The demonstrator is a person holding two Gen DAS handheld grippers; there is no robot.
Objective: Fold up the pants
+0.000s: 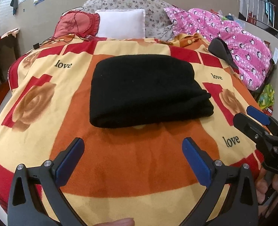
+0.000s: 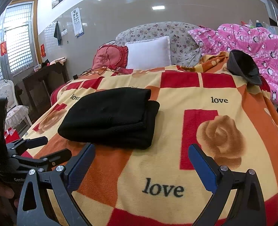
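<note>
Both grippers, left gripper [image 1: 133,150] and right gripper [image 2: 141,156], spread (empty); pants [image 1: 146,92] folded on blanket [image 1: 139,162].

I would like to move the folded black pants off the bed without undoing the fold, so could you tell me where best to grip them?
Probably the rounded folded edge nearest the grippers: on the black pants that edge is closed, while the layers step apart along the right side. Come in low from the front over the blanket, left gripper and right gripper both open, pinching all layers.
</note>
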